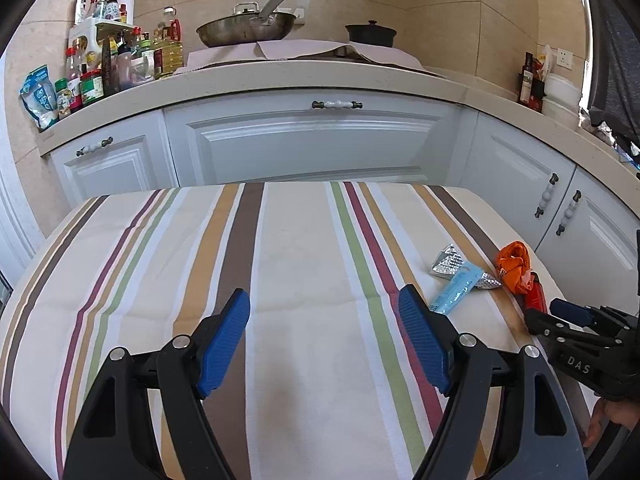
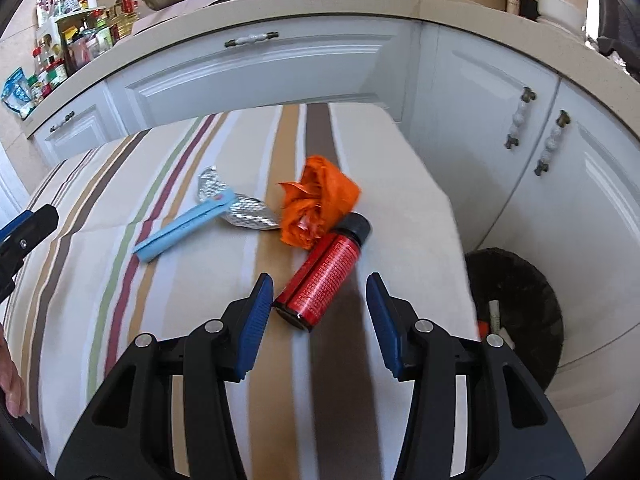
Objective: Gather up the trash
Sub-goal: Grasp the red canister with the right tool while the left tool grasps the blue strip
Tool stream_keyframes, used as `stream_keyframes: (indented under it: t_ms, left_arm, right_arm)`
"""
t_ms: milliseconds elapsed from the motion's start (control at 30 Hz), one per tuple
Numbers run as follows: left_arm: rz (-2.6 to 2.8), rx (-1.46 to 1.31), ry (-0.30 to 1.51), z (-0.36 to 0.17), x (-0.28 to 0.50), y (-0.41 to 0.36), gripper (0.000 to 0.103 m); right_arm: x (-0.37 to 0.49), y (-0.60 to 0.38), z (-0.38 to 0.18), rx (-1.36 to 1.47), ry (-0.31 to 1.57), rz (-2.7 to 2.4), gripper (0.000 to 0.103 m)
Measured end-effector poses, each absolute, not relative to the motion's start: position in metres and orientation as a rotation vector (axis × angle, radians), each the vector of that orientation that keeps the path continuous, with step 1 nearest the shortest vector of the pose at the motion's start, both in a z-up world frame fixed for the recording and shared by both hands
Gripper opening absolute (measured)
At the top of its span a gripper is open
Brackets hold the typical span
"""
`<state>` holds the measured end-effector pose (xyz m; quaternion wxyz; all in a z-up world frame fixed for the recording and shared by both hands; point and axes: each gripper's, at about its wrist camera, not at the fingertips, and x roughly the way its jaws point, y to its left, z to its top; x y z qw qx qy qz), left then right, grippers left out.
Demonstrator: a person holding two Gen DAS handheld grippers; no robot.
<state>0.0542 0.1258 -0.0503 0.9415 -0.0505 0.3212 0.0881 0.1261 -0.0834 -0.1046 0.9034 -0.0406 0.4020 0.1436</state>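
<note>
Because the red bottle (image 2: 320, 278) lies on its side on the striped tablecloth (image 2: 200, 320) just beyond the right gripper (image 2: 318, 320), whose jaws stand apart and empty, an off-centre pinch could roll it toward the edge above the trash bin (image 2: 516, 312).

Both grippers' fingers (image 1: 224, 344) (image 2: 384, 320) apart, empty

Bottle (image 2: 322, 276) lies on table (image 2: 200, 320), bin (image 2: 516, 300) right below.

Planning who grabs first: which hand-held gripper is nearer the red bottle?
Right. The right hand-held gripper has its open jaws at the red bottle's base, without gripping it. The left hand-held gripper hovers open over bare striped cloth, well to the bottle's left.
</note>
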Motion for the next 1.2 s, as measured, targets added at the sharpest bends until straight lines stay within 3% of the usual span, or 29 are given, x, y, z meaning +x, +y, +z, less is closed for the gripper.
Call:
stream_keyframes:
  t_ms: [67, 133, 167, 833, 933, 1000, 1133, 1200]
  left_arm:
    - [0.175, -0.104, 0.658, -0.051, 0.056, 0.124, 0.075]
    - [0.17, -0.098, 0.661, -0.051, 0.057, 0.122, 0.075]
    - [0.167, -0.095, 0.663, -0.052, 0.058, 0.12, 0.075]
    - [-0.024, 0.05, 0.744, -0.074, 0.092, 0.062, 0.074]
    - [-0.04, 0.058, 0.781, -0.081, 0.101, 0.057, 0.066]
    - [-0.051, 0.054, 0.821, -0.086, 0.107, 0.056, 0.054]
    - [-0.061, 0.017, 0.858, -0.091, 0.113, 0.06, 0.041]
    - [-0.07, 0.009, 0.873, -0.093, 0.115, 0.06, 0.029]
  right_arm:
    - [0.126, -0.086, -0.103, -0.079, 0.827, 0.295, 0.046]
    - [0.127, -0.087, -0.104, -0.083, 0.832, 0.304, 0.038]
    - [0.127, -0.087, -0.104, -0.08, 0.836, 0.31, 0.028]
    - [0.103, -0.117, -0.091, -0.023, 0.767, 0.375, 0.026]
    - [0.1, -0.124, -0.091, -0.012, 0.764, 0.381, 0.026]
    - [0.099, -0.128, -0.092, -0.002, 0.763, 0.382, 0.026]
    - [0.1, -0.136, -0.096, 0.023, 0.773, 0.387, 0.026]
    - [0.1, -0.139, -0.095, 0.039, 0.772, 0.393, 0.026]
